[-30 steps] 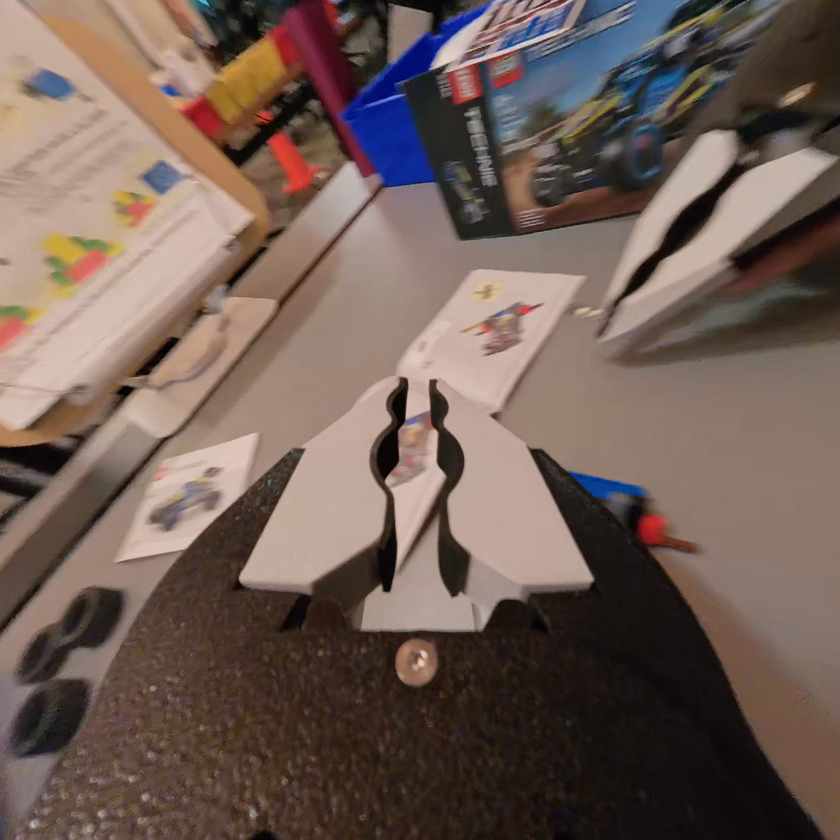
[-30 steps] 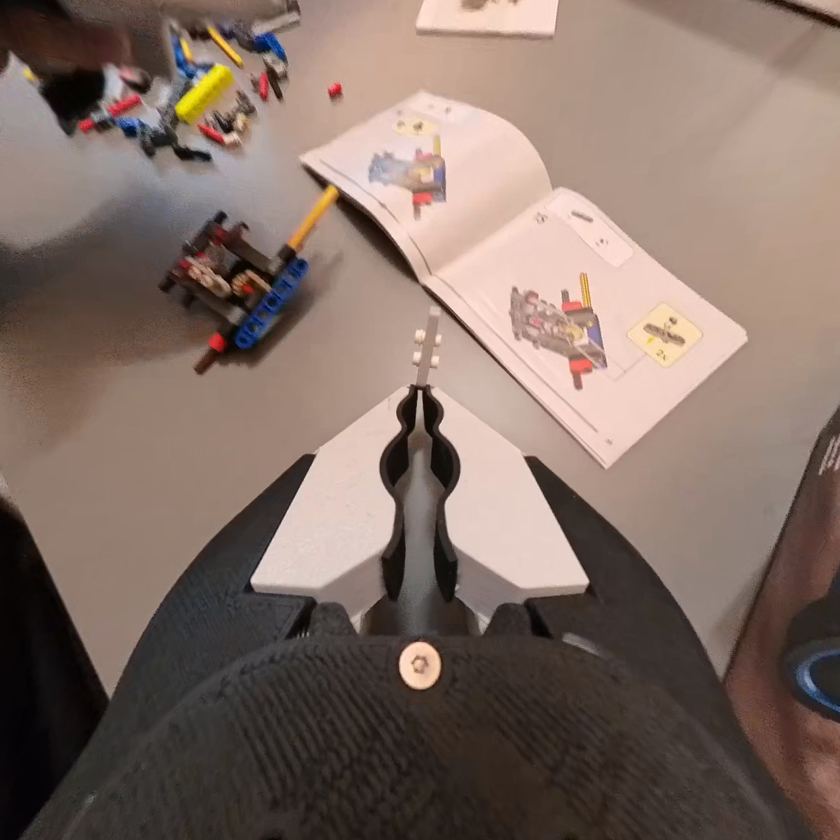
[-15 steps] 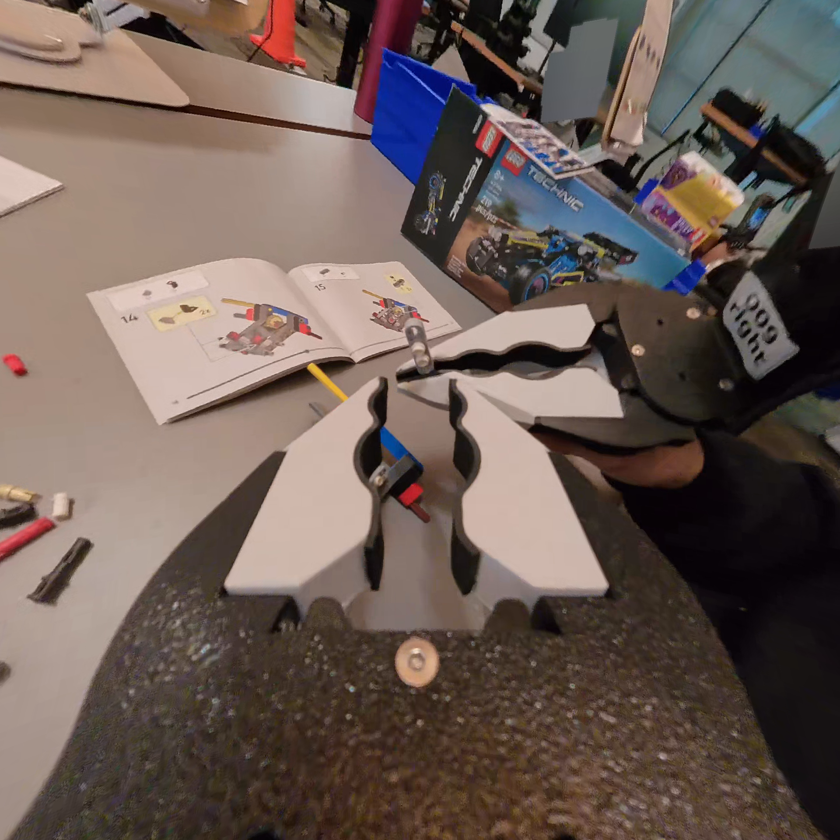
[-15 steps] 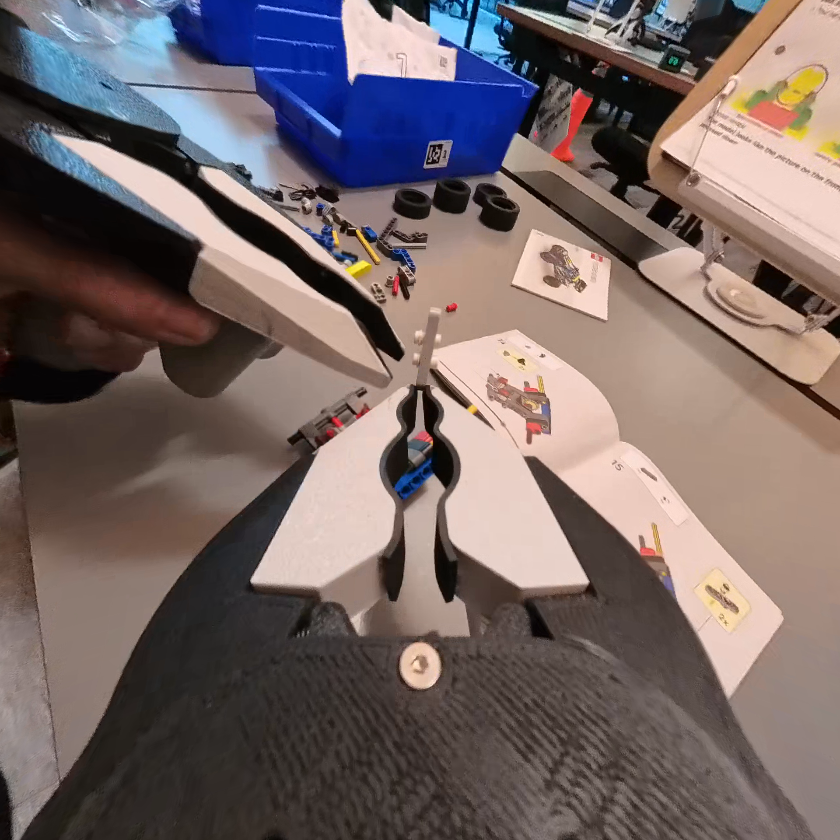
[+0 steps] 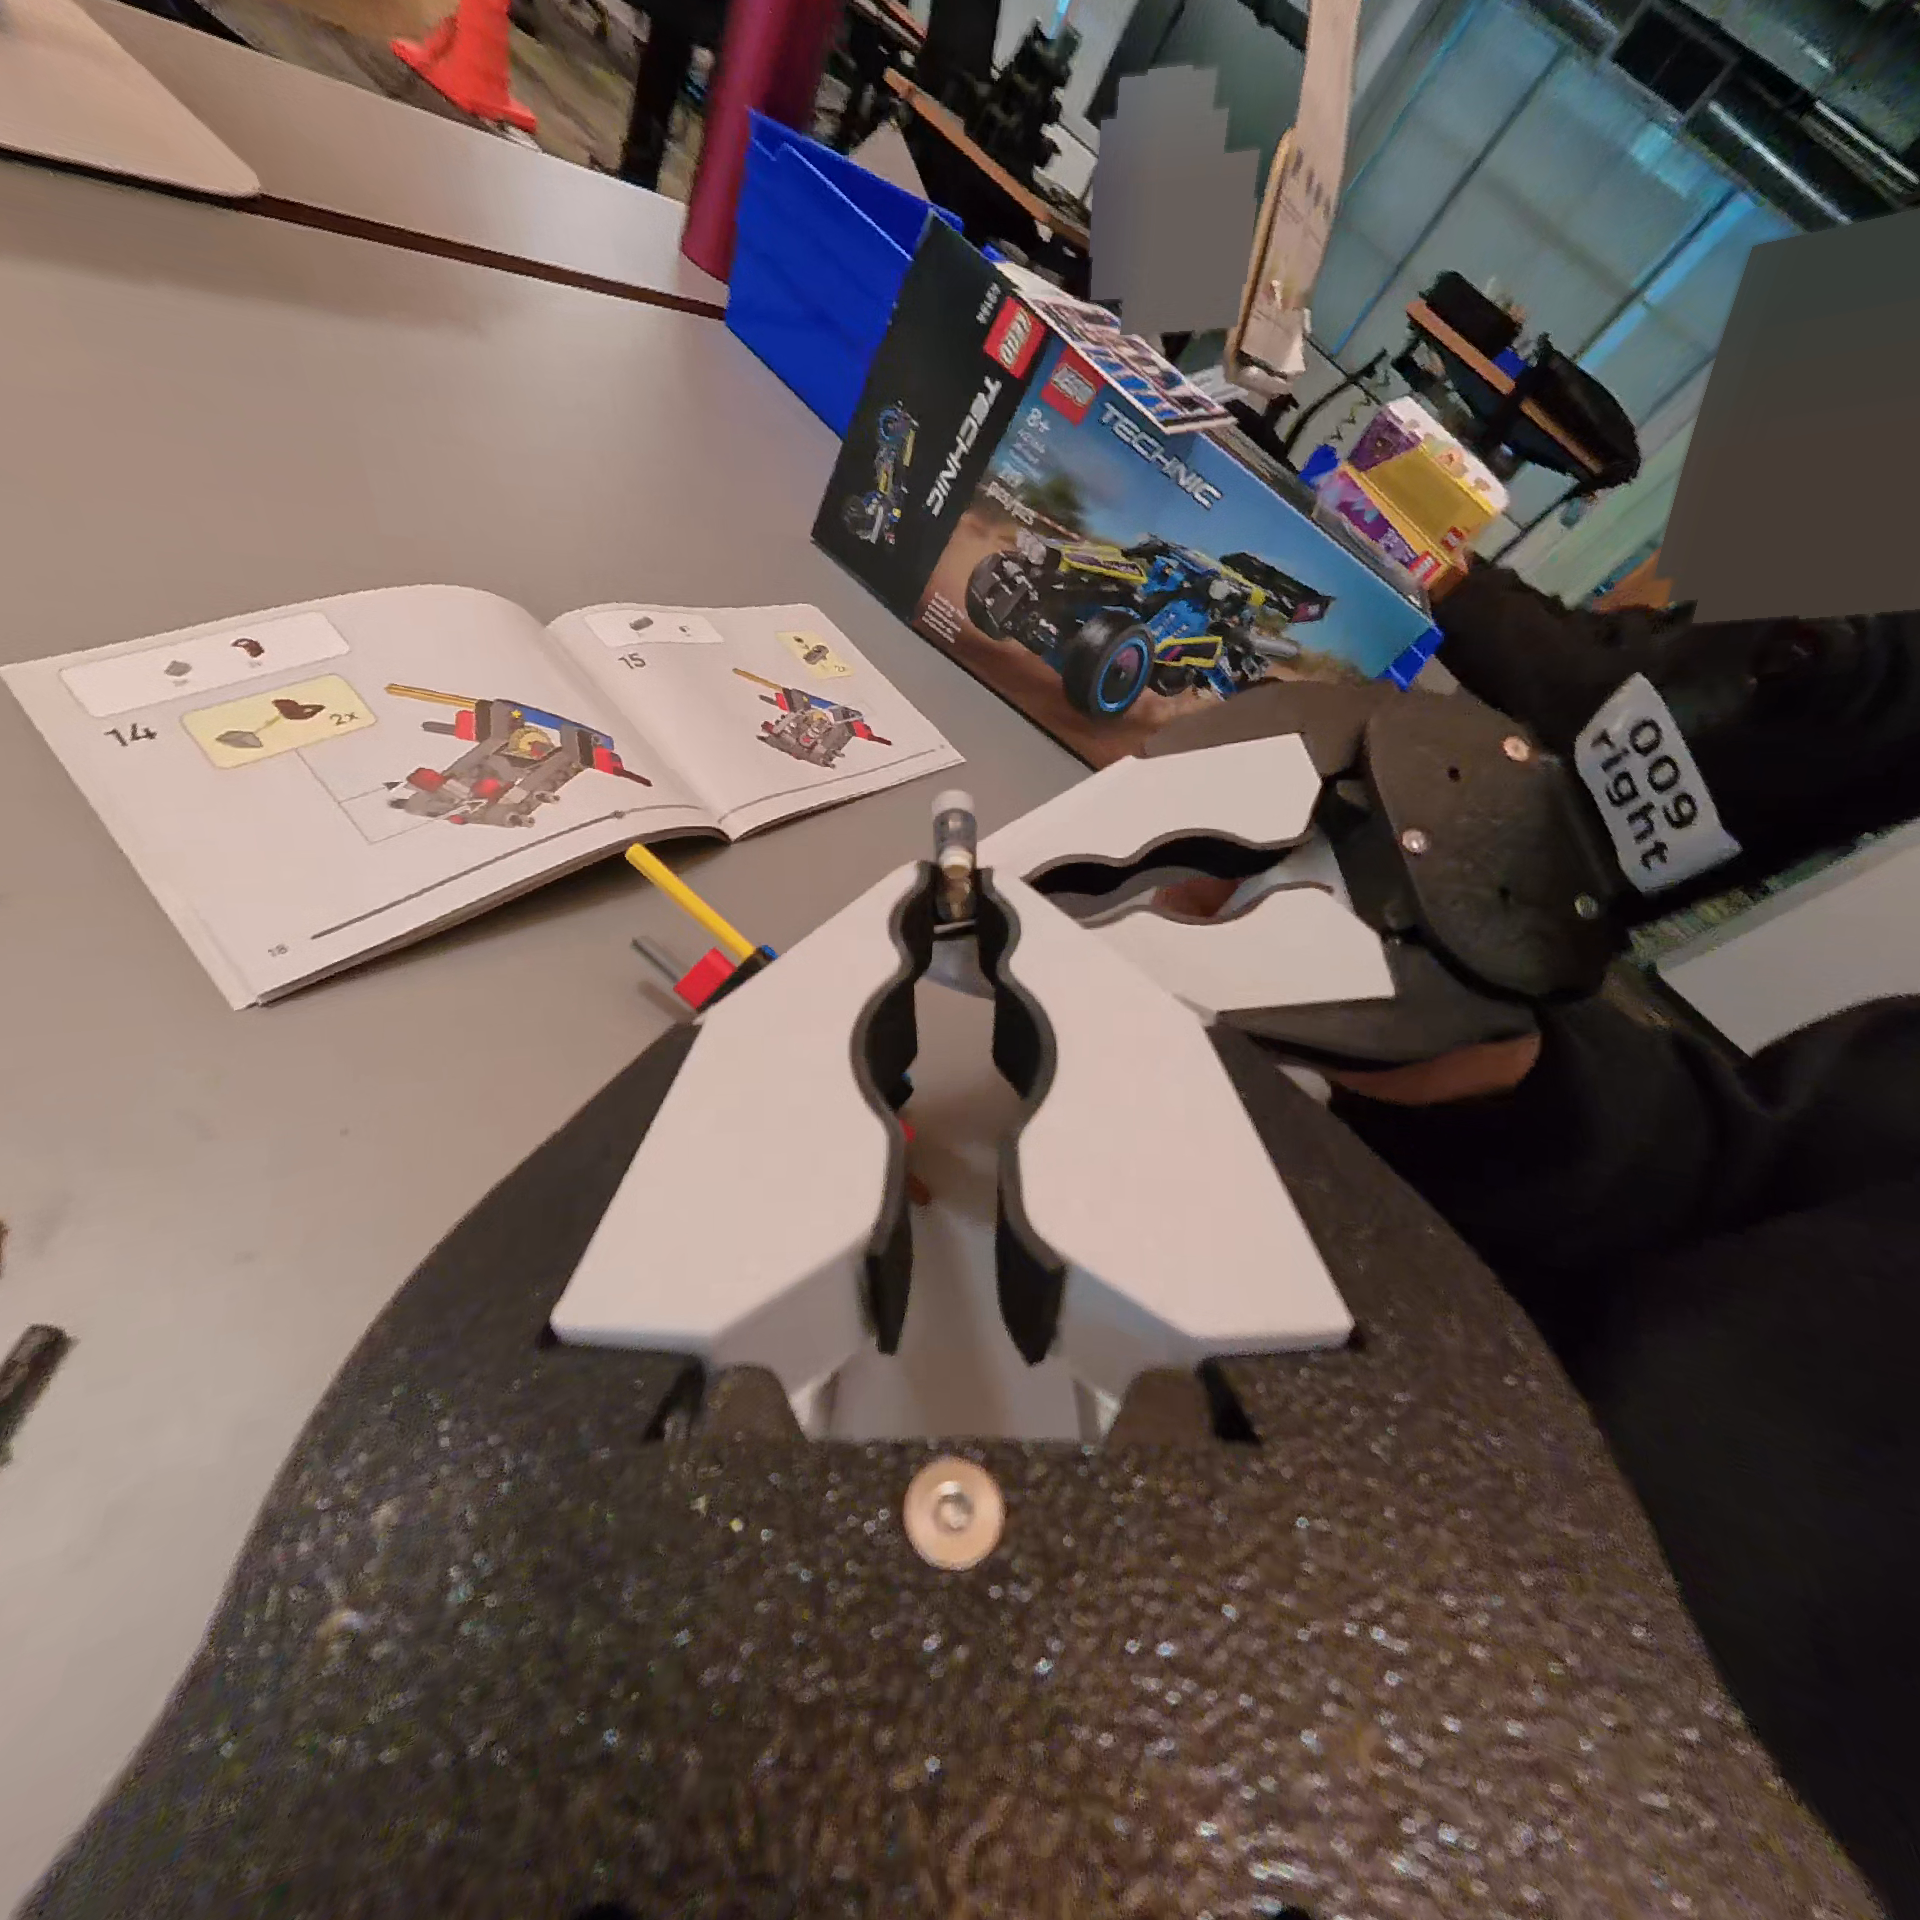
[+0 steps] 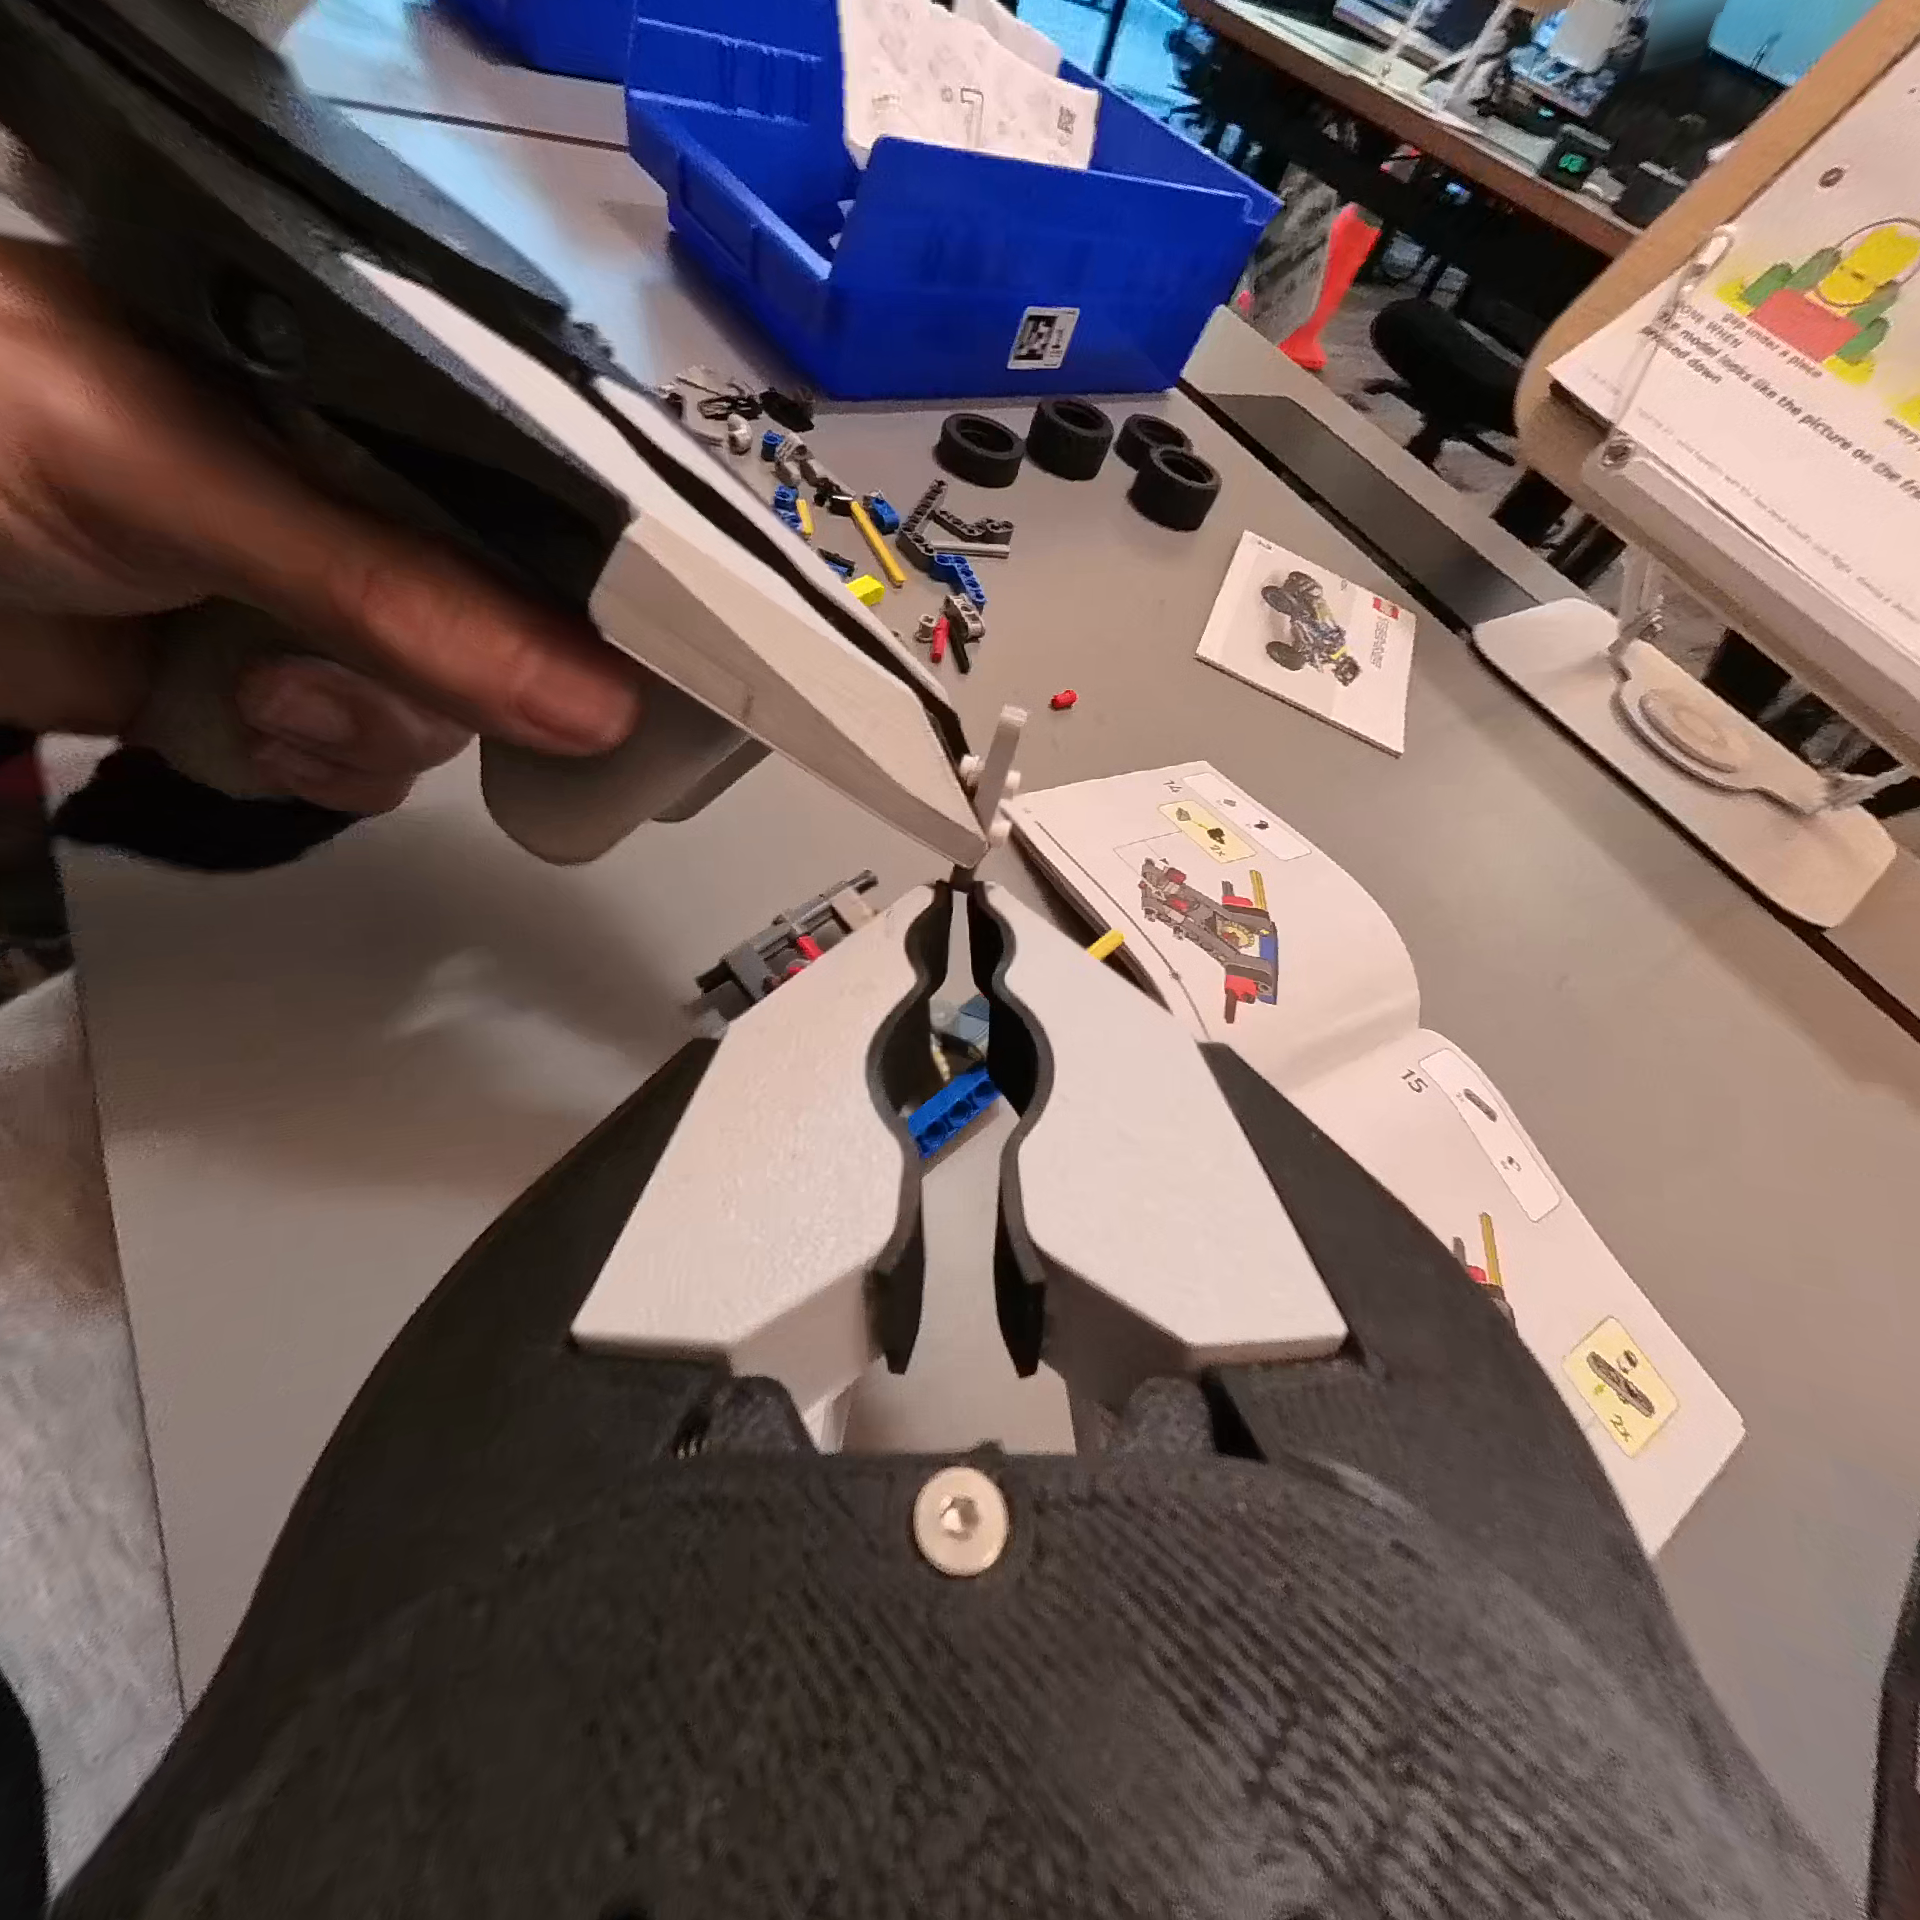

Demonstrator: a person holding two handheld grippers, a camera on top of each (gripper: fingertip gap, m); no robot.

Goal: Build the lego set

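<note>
A small light grey beam with white pins (image 6: 1000, 764) stands up from my right gripper (image 6: 964, 891), which is shut on its lower end. My left gripper (image 6: 971, 831) comes in from the left, its tips against the same beam. In the left wrist view my left gripper (image 5: 951, 883) is closed around the beam (image 5: 953, 831), and my right gripper (image 5: 1029, 878) meets it from the right. The partly built model (image 6: 800, 935) lies on the grey table just under both grippers; its yellow axle (image 5: 686, 899) and red block (image 5: 704, 977) show.
The open instruction booklet (image 5: 416, 769) lies beyond the model. The set's box (image 5: 1122, 561) stands behind it. A blue bin (image 6: 935, 239), several black tyres (image 6: 1070, 452), loose parts (image 6: 883, 530), a small leaflet (image 6: 1309, 639) and a paper stand (image 6: 1766, 343) sit farther off. My two grippers' fingertips are within a few centimetres of each other.
My left gripper swung round to the right gripper, moved in over the model and closed on the beam that the right gripper holds. The right gripper lifted the beam above the model.
</note>
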